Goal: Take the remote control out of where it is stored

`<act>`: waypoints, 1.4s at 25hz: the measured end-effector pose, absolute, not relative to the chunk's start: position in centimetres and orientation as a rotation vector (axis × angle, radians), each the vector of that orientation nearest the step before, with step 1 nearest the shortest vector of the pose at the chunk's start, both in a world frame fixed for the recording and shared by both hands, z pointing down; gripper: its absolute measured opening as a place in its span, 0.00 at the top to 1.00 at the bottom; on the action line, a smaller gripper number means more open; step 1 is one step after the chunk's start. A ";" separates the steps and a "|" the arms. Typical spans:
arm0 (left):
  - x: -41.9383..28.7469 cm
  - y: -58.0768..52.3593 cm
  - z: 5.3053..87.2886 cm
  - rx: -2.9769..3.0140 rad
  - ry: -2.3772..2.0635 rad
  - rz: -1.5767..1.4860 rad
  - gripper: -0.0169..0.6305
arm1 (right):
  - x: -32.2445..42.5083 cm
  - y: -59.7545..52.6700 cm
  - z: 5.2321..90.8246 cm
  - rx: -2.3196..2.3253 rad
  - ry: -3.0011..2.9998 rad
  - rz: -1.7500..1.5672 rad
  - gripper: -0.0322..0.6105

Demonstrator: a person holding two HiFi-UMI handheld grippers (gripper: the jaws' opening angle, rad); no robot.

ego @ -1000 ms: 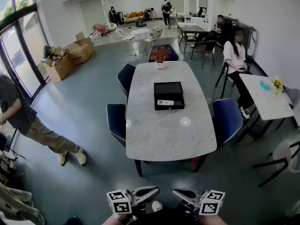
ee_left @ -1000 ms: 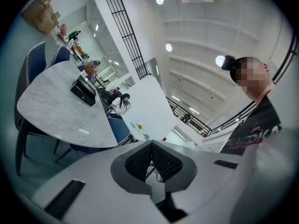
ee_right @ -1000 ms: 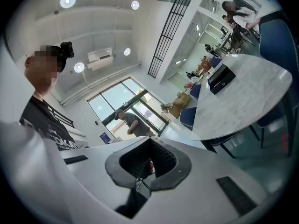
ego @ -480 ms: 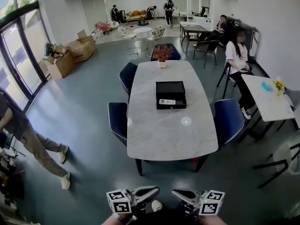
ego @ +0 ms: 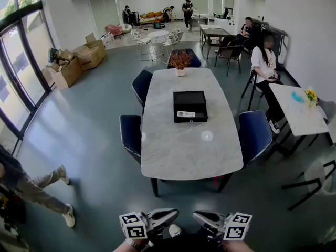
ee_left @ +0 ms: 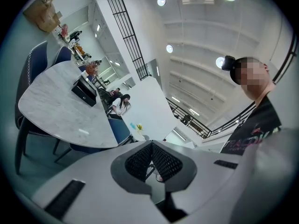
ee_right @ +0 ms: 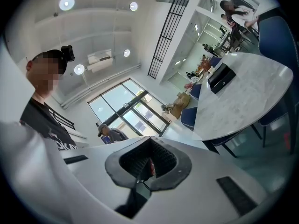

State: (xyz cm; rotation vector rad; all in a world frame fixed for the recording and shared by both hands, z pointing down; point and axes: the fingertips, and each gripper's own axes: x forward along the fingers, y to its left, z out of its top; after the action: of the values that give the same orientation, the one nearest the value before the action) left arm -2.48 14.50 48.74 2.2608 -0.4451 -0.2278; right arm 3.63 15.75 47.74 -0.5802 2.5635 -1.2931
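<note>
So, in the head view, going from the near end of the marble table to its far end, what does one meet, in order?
Bare marble table → black box, with the remote control in its near part → potted plant at the far end.

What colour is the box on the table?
The box is black; head view shows it best.

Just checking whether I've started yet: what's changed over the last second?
Only the walking person at the left moved, heading toward the lower-left corner of the head view. Nothing was gripped or released. The left gripper and right gripper stayed low in front, fingers shut and empty, and the remote control still lies in the black box on the marble table.
</note>
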 end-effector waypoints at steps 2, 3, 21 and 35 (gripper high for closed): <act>-2.5 14.5 48.7 2.261 -0.444 -0.230 0.96 | 3.6 15.7 47.6 -0.585 2.562 -1.291 0.94; -2.6 14.5 48.7 2.261 -0.442 -0.232 0.96 | 3.6 15.7 47.6 -0.589 2.561 -1.290 0.94; -7.1 13.7 47.9 2.265 -0.492 -0.287 0.96 | 0.1 13.6 46.5 -0.577 2.585 -1.284 0.94; -8.8 11.1 48.3 2.242 -0.583 -0.326 0.96 | -0.7 9.4 46.8 -0.534 2.624 -1.299 0.94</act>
State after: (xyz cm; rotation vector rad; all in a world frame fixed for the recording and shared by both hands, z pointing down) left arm -8.83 11.14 48.26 2.2420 -0.5829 -0.3262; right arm -0.69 9.40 46.75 -0.5345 2.6243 -1.2987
